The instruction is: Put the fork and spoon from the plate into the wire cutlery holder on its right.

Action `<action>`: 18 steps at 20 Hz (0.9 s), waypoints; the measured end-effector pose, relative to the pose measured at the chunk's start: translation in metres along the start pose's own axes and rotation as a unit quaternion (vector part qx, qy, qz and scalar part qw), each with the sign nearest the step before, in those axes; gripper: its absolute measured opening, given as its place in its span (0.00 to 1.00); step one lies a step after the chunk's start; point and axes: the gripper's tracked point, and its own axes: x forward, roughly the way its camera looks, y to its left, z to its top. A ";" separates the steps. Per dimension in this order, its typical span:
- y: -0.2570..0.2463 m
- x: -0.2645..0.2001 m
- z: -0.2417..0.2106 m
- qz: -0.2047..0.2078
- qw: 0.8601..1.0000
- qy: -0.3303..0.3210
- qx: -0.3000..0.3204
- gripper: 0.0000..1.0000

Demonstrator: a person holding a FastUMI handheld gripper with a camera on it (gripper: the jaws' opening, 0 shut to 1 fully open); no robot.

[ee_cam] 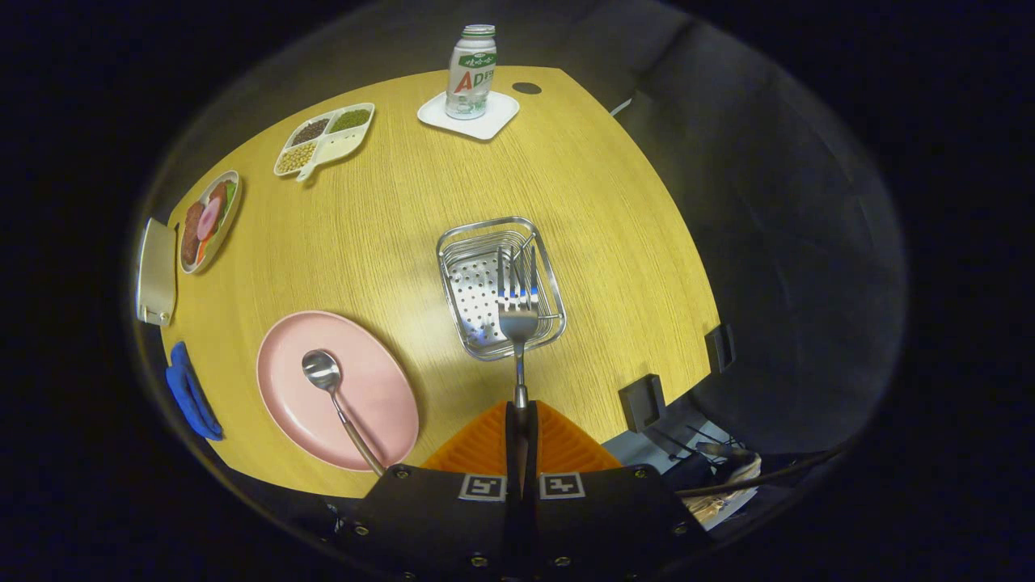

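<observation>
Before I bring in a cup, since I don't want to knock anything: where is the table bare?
Broad bare wood lies between the wire holder and the bottle on its coaster. The far left edge is crowded by the divided dish, food plate and blue cloth. The gripper holds the fork over the holder.

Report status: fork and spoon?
Gripper shut on fork, held over wire holder. Spoon on pink plate. Nothing in the way.

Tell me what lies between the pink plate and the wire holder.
Bare tabletop between pink plate and wire holder, per the gripper view; the gripper holds the fork over the holder.
</observation>
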 end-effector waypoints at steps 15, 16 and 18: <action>-0.005 -0.013 0.030 0.026 0.999 -0.012 0.021 0.53; -0.004 -0.010 0.036 0.031 0.999 -0.021 0.021 0.59; -0.006 -0.005 0.034 0.033 0.999 -0.017 0.004 0.59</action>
